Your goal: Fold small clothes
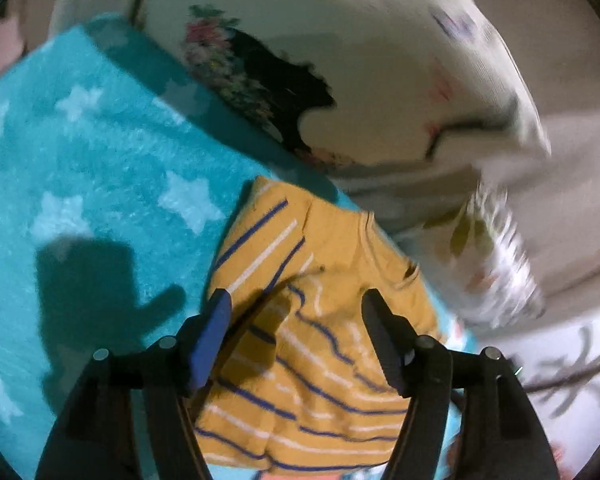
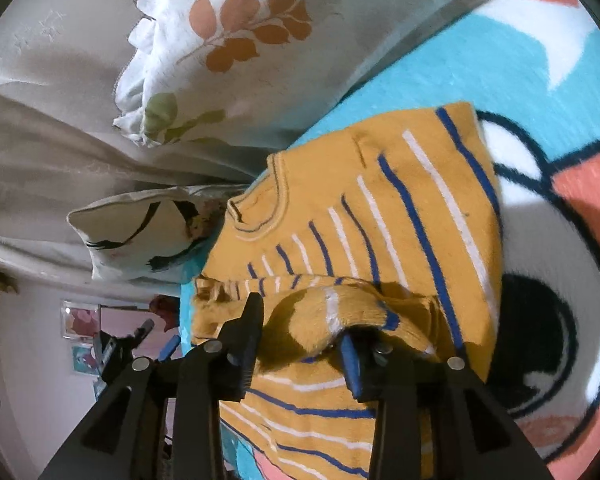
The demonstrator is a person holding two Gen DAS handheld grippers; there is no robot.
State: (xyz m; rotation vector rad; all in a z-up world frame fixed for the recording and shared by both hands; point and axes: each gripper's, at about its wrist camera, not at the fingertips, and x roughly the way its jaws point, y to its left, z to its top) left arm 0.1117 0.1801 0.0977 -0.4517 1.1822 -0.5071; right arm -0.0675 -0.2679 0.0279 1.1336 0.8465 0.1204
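Observation:
A small mustard-yellow top with blue and white stripes [image 1: 324,360] lies partly folded on a turquoise star-patterned blanket [image 1: 80,184]. My left gripper [image 1: 296,300] is open just above the top, fingers spread to either side, holding nothing. In the right wrist view the same top [image 2: 380,208] lies with its neckline toward the pillows. My right gripper [image 2: 300,320] is open, with a raised fold of the sleeve bunched between its fingers and draped over the right finger [image 2: 350,360].
A cream pillow with a black print [image 1: 300,92] and a white leaf-print pillow [image 2: 228,52] lie beyond the top. The blanket shows a large cartoon pattern [image 2: 560,240]. Beige curtain and room wall stand behind.

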